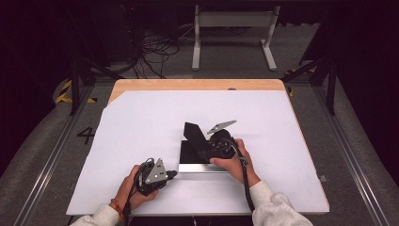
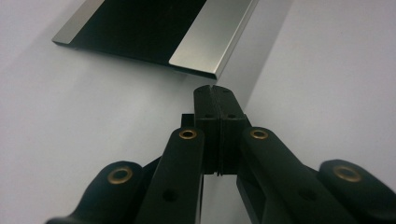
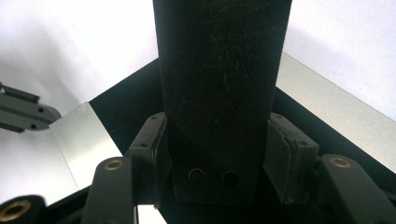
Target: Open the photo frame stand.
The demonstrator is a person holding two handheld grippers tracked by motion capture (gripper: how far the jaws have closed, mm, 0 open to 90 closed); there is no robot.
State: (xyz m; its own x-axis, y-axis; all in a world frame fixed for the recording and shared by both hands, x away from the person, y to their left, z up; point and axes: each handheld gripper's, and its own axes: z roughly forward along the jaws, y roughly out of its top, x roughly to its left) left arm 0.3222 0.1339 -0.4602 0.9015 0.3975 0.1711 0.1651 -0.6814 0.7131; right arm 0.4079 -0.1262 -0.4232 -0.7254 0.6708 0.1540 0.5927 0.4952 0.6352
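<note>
One black flap (image 3: pixel 222 93), felt-like and wide, stands clamped between the pads of the right gripper (image 3: pixel 219 154), whose jaws sit part way open on either side of it; two small round studs show near its lower edge. In the high view the flap (image 1: pixel 194 132) rises at a slant from a flat black tray (image 1: pixel 190 153) with a silver strip along its near edge, and the right gripper (image 1: pixel 217 146) rests over the tray's right part, held by the person's right hand (image 1: pixel 233 162). The tray lies near the middle of the white sheet (image 1: pixel 141 127) that covers the table (image 1: pixel 197 84), a little toward the person.

Just left of the tray's near left corner sits the left gripper (image 1: pixel 170 174), in the left hand (image 1: pixel 129 188), pointing at that corner but apart from it. In the left gripper view its jaws are pressed fully together with nothing between them, the left gripper (image 2: pixel 215 95) tips just short of the tray's (image 2: pixel 140 28) silver corner, over the bare sheet (image 2: pixel 327 70).

Beyond the table, on the grey floor, stand a white frame (image 1: pixel 233 21) and a tangle of cables (image 1: pixel 157 49)
</note>
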